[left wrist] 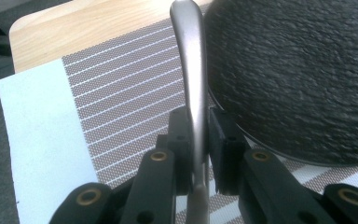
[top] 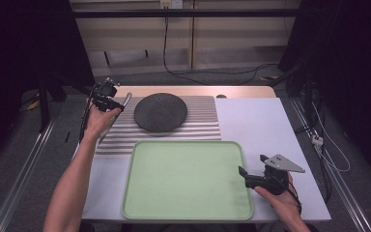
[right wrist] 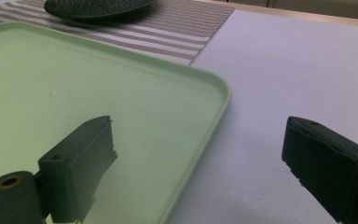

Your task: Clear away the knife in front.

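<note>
My left gripper [top: 117,105] is held over the left end of the striped placemat [top: 203,126], shut on the handle of a silver metal utensil [top: 127,98]. In the left gripper view the handle [left wrist: 189,70] runs up from between the two black pads [left wrist: 221,140], and its working end is hidden below the jaws. A dark round textured plate [top: 160,111] lies on the placemat just right of that gripper. An empty pale green tray [top: 187,179] sits at the front. My right gripper [top: 252,164] stands open at the tray's right edge, one jaw over the tray rim [right wrist: 216,100] and nothing between its jaws.
A white sheet [top: 256,125] covers the table's right and front, with bare room right of the tray. A strip of bare wood [top: 198,91] shows along the back edge. Floor rails and cables lie around the table.
</note>
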Tool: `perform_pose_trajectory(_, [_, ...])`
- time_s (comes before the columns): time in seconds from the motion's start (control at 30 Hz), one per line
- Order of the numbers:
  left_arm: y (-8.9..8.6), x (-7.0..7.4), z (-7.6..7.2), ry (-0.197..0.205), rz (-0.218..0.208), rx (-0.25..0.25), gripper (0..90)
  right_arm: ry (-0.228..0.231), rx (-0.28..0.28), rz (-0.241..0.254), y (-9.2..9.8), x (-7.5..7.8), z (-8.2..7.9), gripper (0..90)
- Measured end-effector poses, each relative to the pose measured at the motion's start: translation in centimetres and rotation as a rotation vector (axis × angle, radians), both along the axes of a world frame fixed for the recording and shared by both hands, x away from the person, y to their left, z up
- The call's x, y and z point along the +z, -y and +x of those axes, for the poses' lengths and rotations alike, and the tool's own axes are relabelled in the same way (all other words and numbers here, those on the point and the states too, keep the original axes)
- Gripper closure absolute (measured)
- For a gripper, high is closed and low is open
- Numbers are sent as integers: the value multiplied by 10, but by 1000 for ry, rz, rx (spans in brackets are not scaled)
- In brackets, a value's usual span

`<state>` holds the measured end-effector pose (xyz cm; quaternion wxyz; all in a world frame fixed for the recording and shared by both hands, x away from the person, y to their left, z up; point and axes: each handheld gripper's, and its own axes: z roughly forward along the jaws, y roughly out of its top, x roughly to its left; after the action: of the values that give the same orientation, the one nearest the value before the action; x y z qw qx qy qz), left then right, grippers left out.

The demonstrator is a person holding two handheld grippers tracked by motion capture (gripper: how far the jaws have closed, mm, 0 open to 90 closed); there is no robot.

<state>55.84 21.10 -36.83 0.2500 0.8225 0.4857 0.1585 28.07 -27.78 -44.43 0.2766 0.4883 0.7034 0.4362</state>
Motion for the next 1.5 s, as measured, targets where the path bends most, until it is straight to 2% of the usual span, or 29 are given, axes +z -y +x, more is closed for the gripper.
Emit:
perform_pose_trajectory(0.1, [3, 2, -7, 9, -16, -18, 800, 2, 2, 1, 0, 0, -1, 96])
perform_pose_trajectory(0.23, [13, 3, -13, -1, 10, -37, 801, 2, 4, -1, 0, 0, 0, 96])
perform_pose_trajectory(0.33, [20, 5, -19, 7, -7, -53, 801, 0, 5, 0, -1, 0, 0, 96])
perform_pose_trajectory(0.63, [39, 15, -39, 30, -5, -120, 801, 1, 4, -2, -1, 0, 0, 96])
perform_pose_trajectory(0.93, [51, 13, -54, 18, -9, -167, 800, -1, 2, -2, -1, 0, 0, 96])
perform_pose_trajectory(0.97, [54, 13, -60, 23, -6, -185, 800, -1, 1, -1, -1, 0, 0, 96])
perform_pose_trajectory(1.0, [54, 13, -60, 23, -6, -185, 800, -1, 1, -1, -1, 0, 0, 96])
perform_pose_trajectory(1.07, [60, 15, -73, 20, -27, -218, 801, 1, 1, -4, -1, 0, 0, 96])
perform_pose_trajectory(1.13, [63, 16, -77, 25, -24, -225, 800, 2, -1, -4, -1, 0, 0, 96])
perform_pose_trajectory(1.17, [68, 16, -84, 28, -12, -240, 800, 2, -2, -4, -1, 0, 0, 96])
perform_pose_trajectory(1.27, [72, 15, -90, 24, -17, -253, 800, 2, 0, -6, -1, 0, -1, 96])
perform_pose_trajectory(1.37, [79, 13, -99, 28, -17, -242, 800, 1, 1, -7, -2, 0, -1, 96])
perform_pose_trajectory(1.43, [79, 12, -101, 25, -31, -241, 800, 1, 1, -6, -2, 0, -1, 96])
perform_pose_trajectory(1.5, [80, 11, -103, 29, -27, -247, 800, -2, 0, -5, -2, 0, 0, 96])
